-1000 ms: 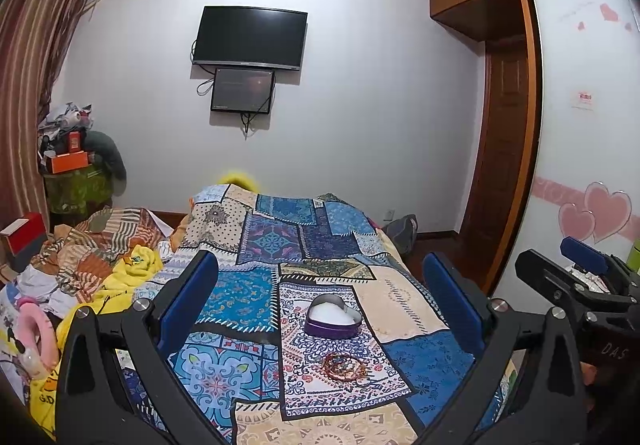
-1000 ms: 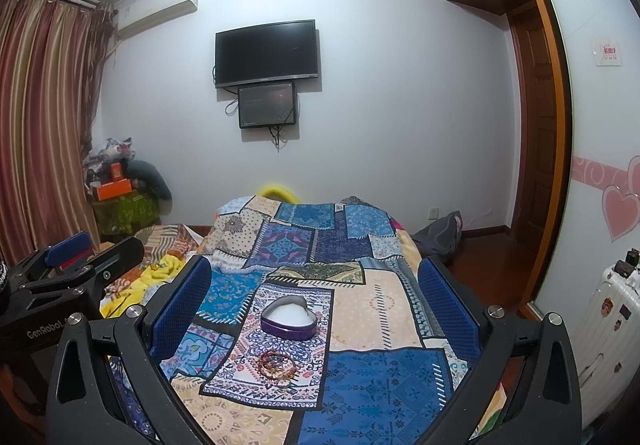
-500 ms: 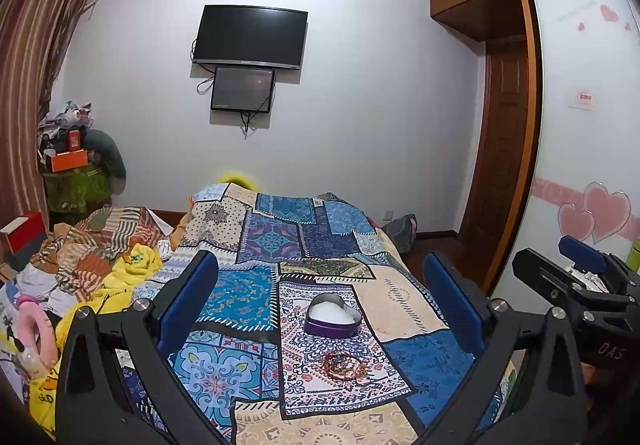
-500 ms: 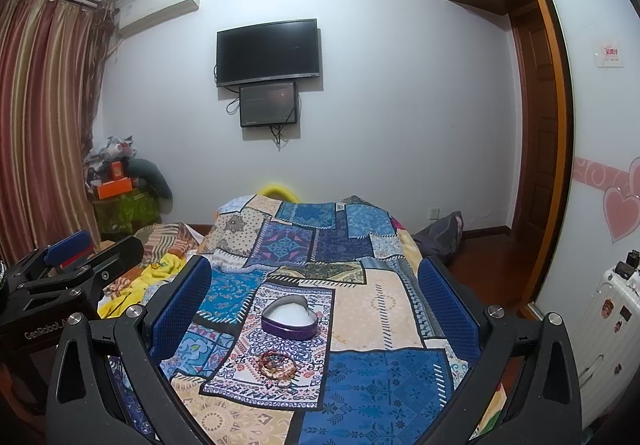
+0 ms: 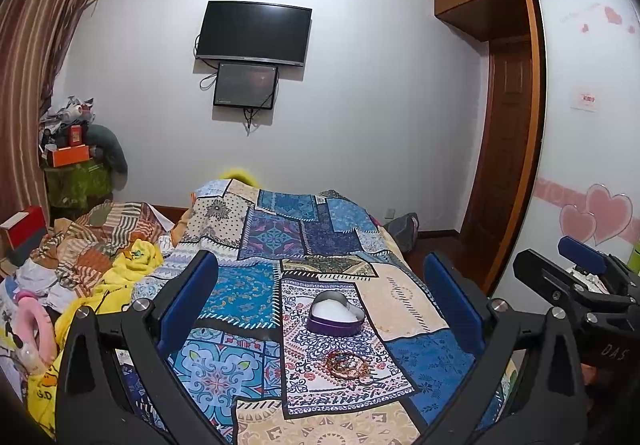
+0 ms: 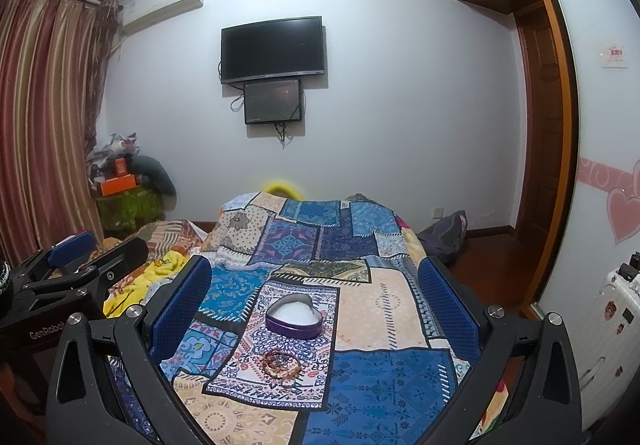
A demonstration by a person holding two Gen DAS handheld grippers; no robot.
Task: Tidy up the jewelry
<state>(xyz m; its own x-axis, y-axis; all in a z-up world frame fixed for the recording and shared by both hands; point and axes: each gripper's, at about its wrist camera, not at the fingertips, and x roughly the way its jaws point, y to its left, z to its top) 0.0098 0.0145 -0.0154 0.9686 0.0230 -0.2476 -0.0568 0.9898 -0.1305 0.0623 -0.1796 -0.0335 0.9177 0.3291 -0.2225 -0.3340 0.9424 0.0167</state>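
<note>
Jewelry (image 5: 347, 364), a small tangle of red and gold beaded bracelets, is lying on the patchwork bedspread (image 5: 432, 359), just toward the near edge from a heart-shaped box (image 5: 336, 316). The box is sitting open, purple walled and white inside; from the bracelets it is lying at about 12 o'clock, close but not touching.

Going from left to right in the left wrist view: a heap of crumpled clothes (image 5: 100, 257) is piling up at 9 o'clock of the box, beside the bedspread. The left gripper (image 5: 320, 309) is hovering above the bed with its blue-padded jaws spread wide, pinching nothing, and both box and bracelets are showing in the gap between them. At 3 o'clock the right gripper (image 5: 576, 265) is poking into view from the side, well apart from the box.

In the right wrist view the left gripper (image 6: 72, 257) is showing at 9 o'clock. The right gripper (image 6: 316, 301) is hanging over the bed, its jaws likewise spread wide and gripping nothing, framing the box (image 6: 294, 317) and the bracelets (image 6: 282, 363). A white suitcase (image 6: 608, 309) is standing at 3 o'clock by the wall.
</note>
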